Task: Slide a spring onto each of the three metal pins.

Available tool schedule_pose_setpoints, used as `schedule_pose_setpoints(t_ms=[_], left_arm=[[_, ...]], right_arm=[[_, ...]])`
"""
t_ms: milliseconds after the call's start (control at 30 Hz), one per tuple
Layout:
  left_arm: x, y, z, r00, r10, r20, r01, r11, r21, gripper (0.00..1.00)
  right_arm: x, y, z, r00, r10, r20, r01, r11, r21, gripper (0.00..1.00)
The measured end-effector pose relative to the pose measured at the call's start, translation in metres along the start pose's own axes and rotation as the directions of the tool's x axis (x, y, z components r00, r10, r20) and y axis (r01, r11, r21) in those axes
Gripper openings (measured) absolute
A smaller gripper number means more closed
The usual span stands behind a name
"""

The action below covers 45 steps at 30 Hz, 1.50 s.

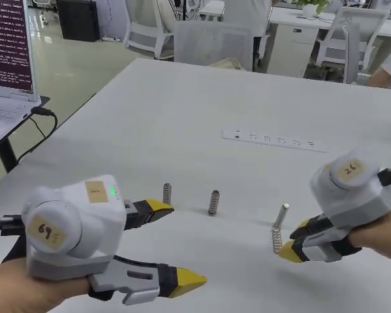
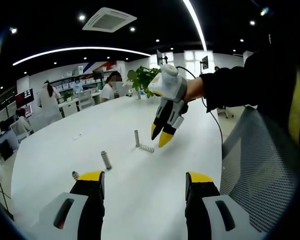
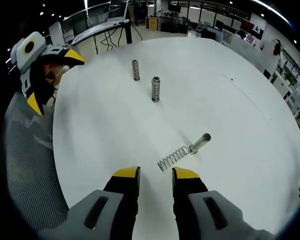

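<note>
The loose spring (image 1: 276, 238) lies on the white counter (image 1: 182, 117). One end is at the foot of the bare right-hand pin (image 1: 283, 214), which stands upright, and the other end points toward the right tongs (image 1: 295, 240). In the right gripper view that near end sits just ahead of the yellow tips, apart from them. The right tongs are released, with a narrow gap and nothing between the jaws. Further left, the middle pin (image 1: 213, 203) and the left pin (image 1: 167, 193) each stand with a spring around them. The left tongs (image 1: 179, 243) hover near the left pin, spread wide and empty. A power strip (image 1: 273, 139) lies farther back.
</note>
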State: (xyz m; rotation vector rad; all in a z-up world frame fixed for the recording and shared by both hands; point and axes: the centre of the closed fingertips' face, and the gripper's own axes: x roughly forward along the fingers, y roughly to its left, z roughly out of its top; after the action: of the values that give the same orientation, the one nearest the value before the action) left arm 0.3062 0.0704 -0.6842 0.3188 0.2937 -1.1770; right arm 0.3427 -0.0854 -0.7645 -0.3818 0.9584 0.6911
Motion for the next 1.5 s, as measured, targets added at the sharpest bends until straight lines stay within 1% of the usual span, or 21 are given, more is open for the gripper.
schedule_pose_setpoints(t_ms=[100,233,333,533,700,800,867,967,1067,1200,1267,1500], left_arm=[[0.0,0.0,0.0,1.0,0.001,-0.001,-0.001,1.0,-0.001,0.61],[0.0,0.001,-0.001,1.0,0.001,-0.003,-0.001,1.0,-0.002,0.61],[0.001,0.002,-0.002,1.0,0.002,-0.005,-0.002,1.0,-0.005,0.61],[0.001,0.001,-0.003,1.0,0.0,-0.009,0.0,1.0,-0.005,0.61],[0.001,0.002,-0.004,0.9999,0.002,-0.01,-0.003,1.0,-0.007,0.6],[0.001,0.002,-0.005,0.9999,0.003,-0.011,-0.004,1.0,-0.009,0.6],[0.001,0.002,-0.005,0.9999,0.004,-0.014,-0.004,1.0,-0.007,0.6],[0.0,0.002,-0.006,0.9999,0.004,-0.016,-0.004,1.0,-0.008,0.6],[0.0,0.003,-0.006,0.9999,0.006,-0.015,-0.006,1.0,-0.009,0.6],[0.0,0.003,-0.006,0.9998,0.006,-0.017,-0.007,1.0,-0.01,0.59],[0.001,0.003,-0.006,0.9998,0.004,-0.017,-0.005,1.0,-0.01,0.59],[0.0,0.003,-0.005,0.9998,0.006,-0.017,-0.006,1.0,-0.01,0.59]], right_arm=[[0.005,-0.003,-0.001,1.0,-0.008,0.003,0.008,1.0,0.03,0.24],[0.013,-0.006,-0.009,0.9998,-0.007,-0.019,0.008,0.998,0.058,0.24],[0.018,-0.007,-0.011,0.9998,-0.007,-0.021,0.009,0.997,0.083,0.23],[0.025,-0.013,-0.011,0.9991,-0.037,-0.019,0.039,0.993,0.116,0.24],[0.029,-0.016,-0.01,0.9984,-0.053,-0.018,0.055,0.99,0.132,0.24],[0.031,-0.017,-0.007,0.9982,-0.06,-0.009,0.06,0.988,0.144,0.24],[0.032,-0.018,-0.004,0.9977,-0.067,0.001,0.066,0.987,0.148,0.24],[0.034,-0.019,-0.002,0.9971,-0.076,0.003,0.075,0.986,0.147,0.22],[0.033,-0.022,-0.005,0.9958,-0.091,-0.009,0.091,0.988,0.124,0.19],[0.031,-0.024,-0.008,0.9951,-0.097,-0.02,0.099,0.988,0.117,0.17],[0.03,-0.027,-0.009,0.9939,-0.108,-0.021,0.11,0.987,0.115,0.16],[0.026,-0.034,-0.014,0.9908,-0.133,-0.029,0.135,0.984,0.116,0.16]])
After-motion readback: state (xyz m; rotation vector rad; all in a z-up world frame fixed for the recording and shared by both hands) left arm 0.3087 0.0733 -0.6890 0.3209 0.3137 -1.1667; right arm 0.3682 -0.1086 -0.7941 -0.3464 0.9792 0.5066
